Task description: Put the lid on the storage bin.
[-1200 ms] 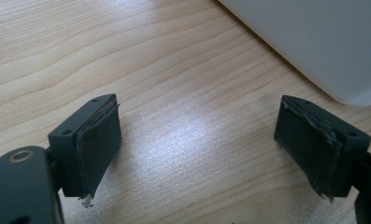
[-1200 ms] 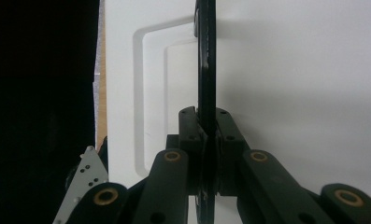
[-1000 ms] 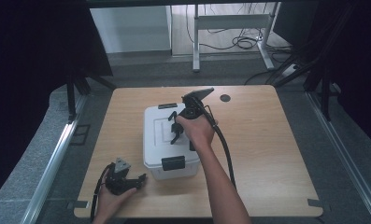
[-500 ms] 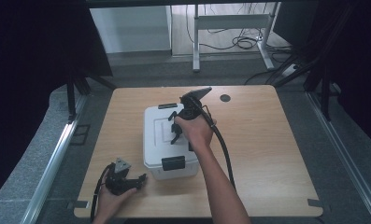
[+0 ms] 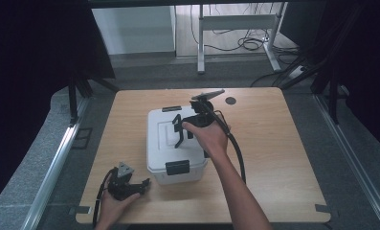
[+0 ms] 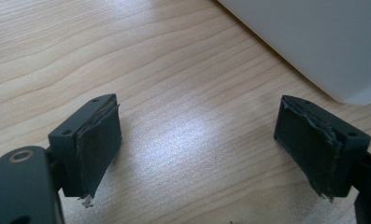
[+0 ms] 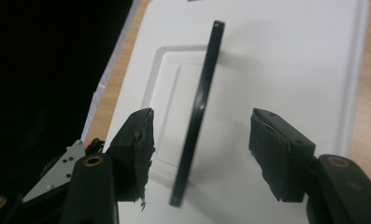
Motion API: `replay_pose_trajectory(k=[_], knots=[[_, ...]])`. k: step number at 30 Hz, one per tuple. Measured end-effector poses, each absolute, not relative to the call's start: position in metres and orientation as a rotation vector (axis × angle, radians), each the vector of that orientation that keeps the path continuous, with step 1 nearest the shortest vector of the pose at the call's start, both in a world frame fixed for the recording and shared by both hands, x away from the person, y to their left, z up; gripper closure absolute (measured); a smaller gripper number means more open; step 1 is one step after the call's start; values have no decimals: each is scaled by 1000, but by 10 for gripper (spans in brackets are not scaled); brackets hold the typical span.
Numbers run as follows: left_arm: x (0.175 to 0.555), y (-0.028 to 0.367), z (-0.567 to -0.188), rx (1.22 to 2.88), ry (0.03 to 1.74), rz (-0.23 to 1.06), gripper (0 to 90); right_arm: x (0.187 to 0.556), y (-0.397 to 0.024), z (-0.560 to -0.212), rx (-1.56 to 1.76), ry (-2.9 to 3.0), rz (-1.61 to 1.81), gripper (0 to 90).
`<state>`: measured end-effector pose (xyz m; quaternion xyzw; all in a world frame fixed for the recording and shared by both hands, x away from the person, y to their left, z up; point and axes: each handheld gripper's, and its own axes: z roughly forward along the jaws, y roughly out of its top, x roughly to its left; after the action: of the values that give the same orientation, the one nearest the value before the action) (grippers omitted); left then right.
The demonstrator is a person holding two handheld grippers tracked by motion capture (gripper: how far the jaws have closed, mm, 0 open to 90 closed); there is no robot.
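While the white box (image 5: 175, 143) sits at table (image 5: 283, 158) centre, right gripper (image 7: 202, 149) above its lid, jaws spread astride the raised black handle (image 7: 197, 116), left gripper (image 6: 197, 154) at 7 o'clock, jaws apart, empty.

Both claws (image 6: 197, 144) (image 7: 199, 154) agape, arms apart.

Even overhead light with a soft glare patch on the wooden table (image 6: 192, 135); dark surroundings, close jaws slightly blurred.
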<state>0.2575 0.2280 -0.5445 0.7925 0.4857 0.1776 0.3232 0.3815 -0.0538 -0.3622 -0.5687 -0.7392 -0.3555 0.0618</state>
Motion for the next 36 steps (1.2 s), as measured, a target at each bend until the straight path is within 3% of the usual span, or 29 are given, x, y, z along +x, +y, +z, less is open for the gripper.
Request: replay_pose_trajectory(k=[21,36], knots=[[257,228,-545,2079,1275,467,146,339,-169,-381,-1646,-2135,-1419,377],[257,228,-545,2074,1278,466,146,312,-256,-433,-1758,-2063,-1447,377]])
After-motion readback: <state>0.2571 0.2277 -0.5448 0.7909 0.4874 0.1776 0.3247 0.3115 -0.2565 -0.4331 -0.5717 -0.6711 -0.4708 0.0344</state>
